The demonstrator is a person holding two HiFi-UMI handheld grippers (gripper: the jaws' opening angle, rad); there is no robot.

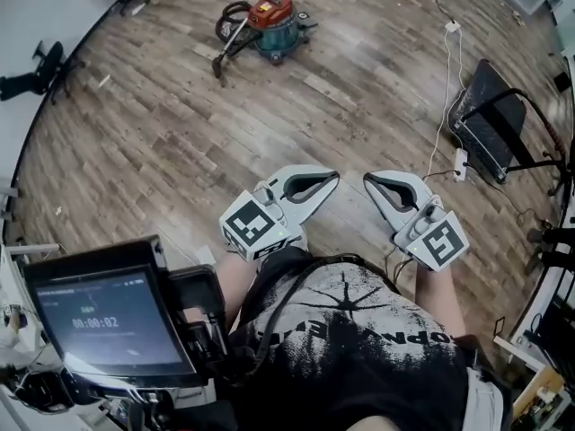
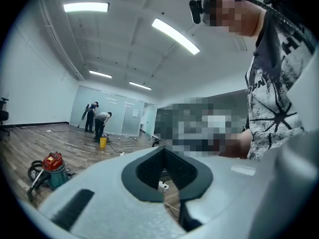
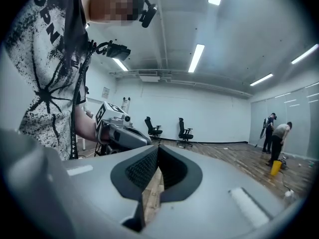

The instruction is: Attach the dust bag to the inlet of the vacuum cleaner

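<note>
Vacuum cleaner (image 1: 272,21) well apart on wooden floor (image 1: 180,151), my left tool (image 1: 332,178) and right tool (image 1: 367,179) before my chest, both pressed together, pinching nothing.

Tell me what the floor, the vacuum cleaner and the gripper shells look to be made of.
Floor: matte wood-look planks, staggered and grained; real wood or laminate, can't tell. Vacuum cleaner: smooth red top, teal drum, probably plastic. Left gripper and right gripper: pale grey matte moulded plastic; fingers lined with a dark ribbed, rubbery-looking layer.
</note>
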